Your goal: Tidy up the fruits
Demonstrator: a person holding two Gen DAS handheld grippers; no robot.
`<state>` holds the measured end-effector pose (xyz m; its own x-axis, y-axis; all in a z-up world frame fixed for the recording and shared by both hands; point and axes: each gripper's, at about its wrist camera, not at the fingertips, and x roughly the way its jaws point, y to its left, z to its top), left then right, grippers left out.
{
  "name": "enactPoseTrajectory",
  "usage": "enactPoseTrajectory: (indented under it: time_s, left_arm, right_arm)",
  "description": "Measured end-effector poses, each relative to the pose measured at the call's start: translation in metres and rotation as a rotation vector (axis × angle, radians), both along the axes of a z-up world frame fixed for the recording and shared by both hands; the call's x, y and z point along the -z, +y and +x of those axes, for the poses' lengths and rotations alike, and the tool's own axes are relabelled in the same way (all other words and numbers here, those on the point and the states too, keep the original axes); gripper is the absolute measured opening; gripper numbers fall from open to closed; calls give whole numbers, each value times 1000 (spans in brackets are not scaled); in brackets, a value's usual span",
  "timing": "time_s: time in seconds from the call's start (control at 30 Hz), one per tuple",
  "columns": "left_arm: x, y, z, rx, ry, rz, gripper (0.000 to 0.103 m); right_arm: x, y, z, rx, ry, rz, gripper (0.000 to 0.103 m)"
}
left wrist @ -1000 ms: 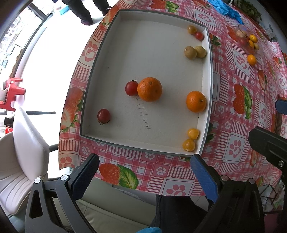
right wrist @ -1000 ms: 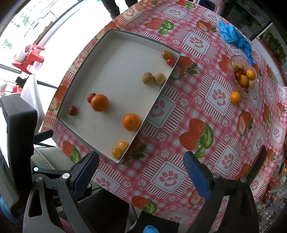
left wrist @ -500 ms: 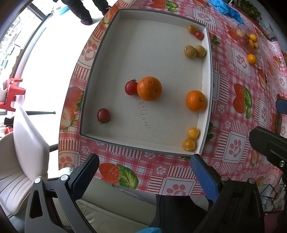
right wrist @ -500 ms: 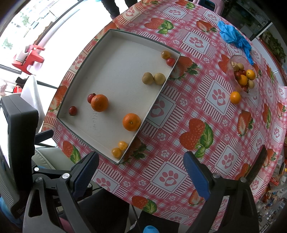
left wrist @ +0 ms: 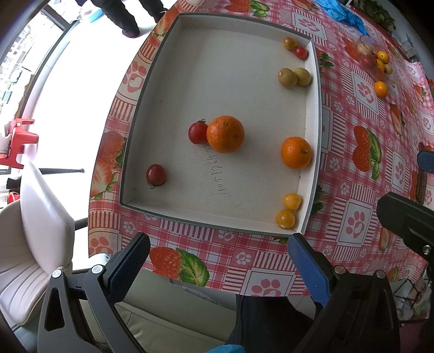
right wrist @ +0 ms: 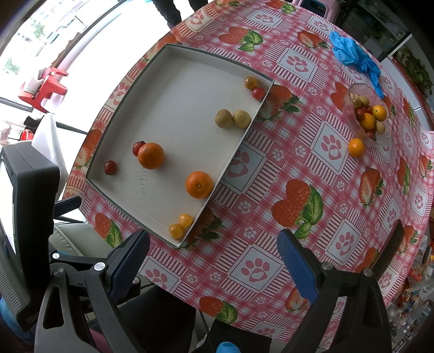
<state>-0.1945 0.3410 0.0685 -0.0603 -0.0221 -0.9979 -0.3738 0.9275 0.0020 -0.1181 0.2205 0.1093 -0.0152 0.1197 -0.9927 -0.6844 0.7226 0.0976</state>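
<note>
A shallow white tray [left wrist: 173,89] [right wrist: 173,89] lies on the strawberry-print tablecloth. In it are two oranges [left wrist: 225,133] [left wrist: 296,152], two red cherry tomatoes [left wrist: 155,175] [left wrist: 197,132], two yellow tomatoes [left wrist: 288,210] in the near right corner, two brownish fruits [left wrist: 294,77], and a yellow and red pair [left wrist: 295,47] in the far right corner. A clear bag of mixed fruit [right wrist: 366,114] lies far right with a loose orange [right wrist: 356,147] beside it. My left gripper [left wrist: 219,267] hangs open off the table's near edge. My right gripper [right wrist: 214,260] is open above the cloth, holding nothing.
A crumpled blue glove [right wrist: 352,55] lies at the far side of the table. White chairs [left wrist: 35,244] stand to the left, below the table edge, and a red stool [left wrist: 16,141] on the floor. A person's legs [left wrist: 130,16] stand beyond the tray.
</note>
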Motion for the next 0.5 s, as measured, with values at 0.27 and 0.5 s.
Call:
enactPoseTrajectory:
  time_s: [0.27, 0.5]
  left_arm:
    - [0, -1, 2, 1, 0, 2, 102]
    - [-2, 0, 2, 1, -3, 6, 102]
  right_arm:
    - [0, 0, 1, -1, 0, 0, 96]
    - [0, -1, 1, 0, 1, 1, 96]
